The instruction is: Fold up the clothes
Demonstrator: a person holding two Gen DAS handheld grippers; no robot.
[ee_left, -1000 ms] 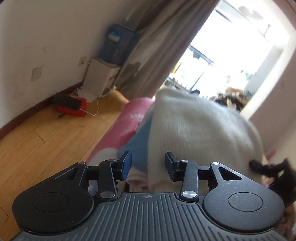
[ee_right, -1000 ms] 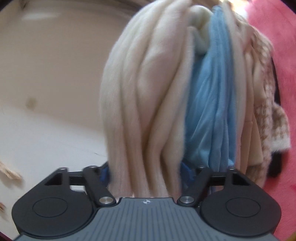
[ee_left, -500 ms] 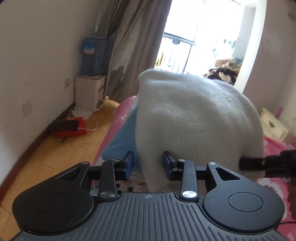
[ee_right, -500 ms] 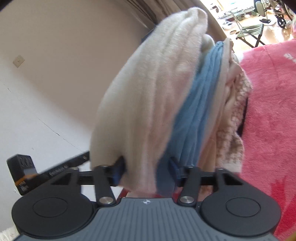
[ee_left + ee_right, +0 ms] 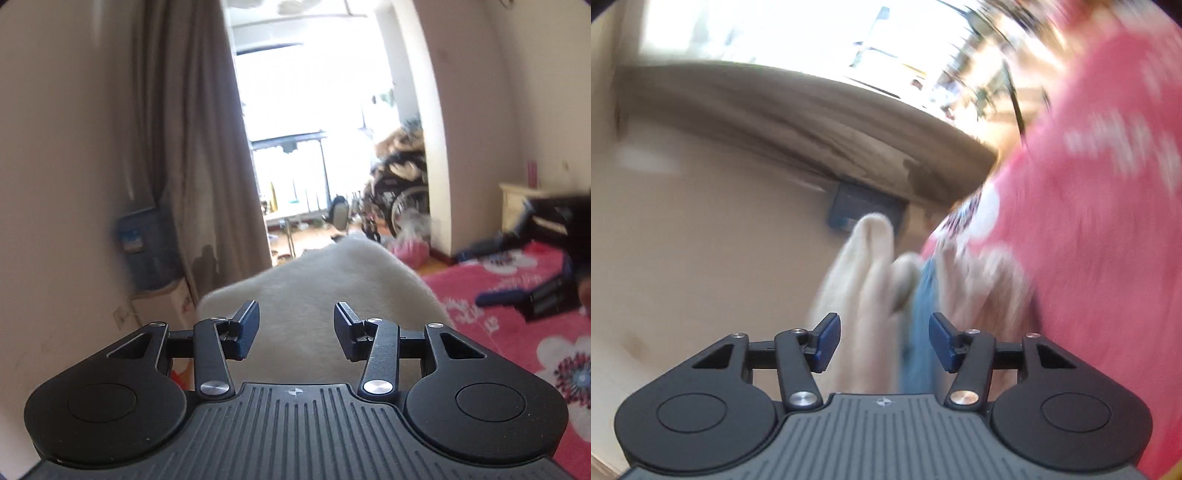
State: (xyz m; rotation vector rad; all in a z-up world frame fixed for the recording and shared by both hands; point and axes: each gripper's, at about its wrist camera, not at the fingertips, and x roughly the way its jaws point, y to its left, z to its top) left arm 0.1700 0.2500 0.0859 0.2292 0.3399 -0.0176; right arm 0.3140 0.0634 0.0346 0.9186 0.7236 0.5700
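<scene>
A folded white sweater [image 5: 332,288] tops a stack on the pink floral bedspread [image 5: 517,350]. My left gripper [image 5: 295,328] hovers over its near edge, jaws opening, and the pads stand clear of the wool. In the blurred right wrist view the stack appears end on: cream folds [image 5: 860,280], a blue garment [image 5: 923,314] and beige layers beside it. My right gripper [image 5: 884,339] is rolled on its side with the stack in line between its fingers, apparently without pressing. From the left wrist view the right gripper [image 5: 476,277] sits to the right of the sweater, apart from it.
A grey curtain [image 5: 192,147] and a water dispenser [image 5: 147,251] stand along the left wall. Past the bright doorway is a wheelchair [image 5: 402,192] piled with things. A cream nightstand [image 5: 517,199] stands at the far right behind the bed.
My left gripper rolled level, rose and let go of the sweater's edge. My right gripper pulled back from the stack, which looks smaller and farther off.
</scene>
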